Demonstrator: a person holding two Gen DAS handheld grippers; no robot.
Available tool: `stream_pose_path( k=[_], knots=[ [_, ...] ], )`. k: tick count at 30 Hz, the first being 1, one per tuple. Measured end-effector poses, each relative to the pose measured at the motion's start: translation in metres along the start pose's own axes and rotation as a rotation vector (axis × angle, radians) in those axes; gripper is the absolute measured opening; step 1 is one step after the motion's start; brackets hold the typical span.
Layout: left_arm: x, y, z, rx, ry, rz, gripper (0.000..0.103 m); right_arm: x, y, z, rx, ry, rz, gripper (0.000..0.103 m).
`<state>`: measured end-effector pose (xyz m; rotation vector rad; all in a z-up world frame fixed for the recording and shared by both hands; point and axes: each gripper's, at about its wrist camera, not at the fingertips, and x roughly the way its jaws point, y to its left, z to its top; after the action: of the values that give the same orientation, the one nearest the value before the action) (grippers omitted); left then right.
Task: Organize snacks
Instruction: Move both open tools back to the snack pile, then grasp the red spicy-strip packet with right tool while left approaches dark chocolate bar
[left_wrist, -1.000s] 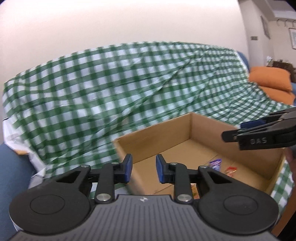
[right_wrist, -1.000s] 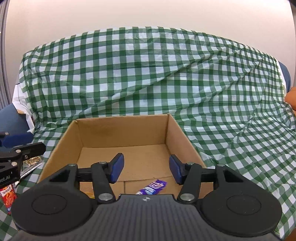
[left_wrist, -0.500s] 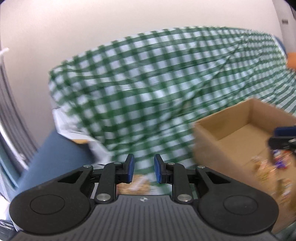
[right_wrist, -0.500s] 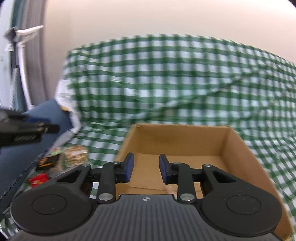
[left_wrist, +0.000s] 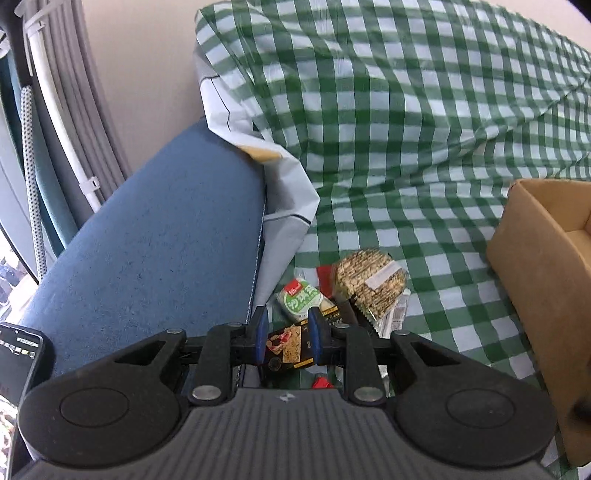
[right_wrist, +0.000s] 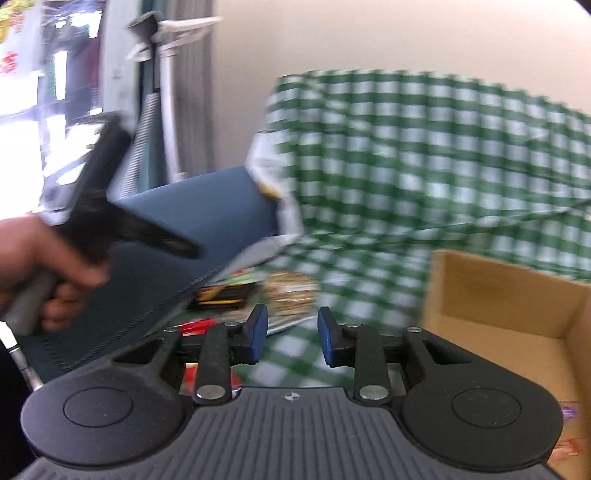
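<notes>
Currently left gripper (left_wrist: 285, 340) and right gripper (right_wrist: 289, 339) hang narrowly parted, empty, above packaged snacks (left_wrist: 369, 282) beside brown cardboard box (left_wrist: 543, 266).

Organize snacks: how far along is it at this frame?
Partly done: a few wrappers lie in the cardboard box. Nothing is in hand; left gripper hovers over the snack pile on the checked cloth, jaws empty. That pile remains.
</notes>
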<state>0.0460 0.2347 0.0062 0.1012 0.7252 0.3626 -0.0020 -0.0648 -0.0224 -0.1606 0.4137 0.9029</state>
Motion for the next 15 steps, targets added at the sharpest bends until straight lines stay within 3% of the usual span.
stream_pose_path(
  k=[3,11,15],
  knots=[
    [0.006,-0.004,-0.001,0.000,0.014,0.017,0.026,0.017,0.016,-0.004,-0.028,0.060,0.060,0.032],
    [0.023,-0.003,-0.006,0.002,0.069,0.024,0.028,0.070,0.045,-0.019,-0.109,0.247,0.089,0.054],
    [0.041,-0.021,-0.018,0.122,0.163,0.000,0.035,0.095,0.056,-0.028,-0.130,0.310,0.104,0.071]
  ],
)
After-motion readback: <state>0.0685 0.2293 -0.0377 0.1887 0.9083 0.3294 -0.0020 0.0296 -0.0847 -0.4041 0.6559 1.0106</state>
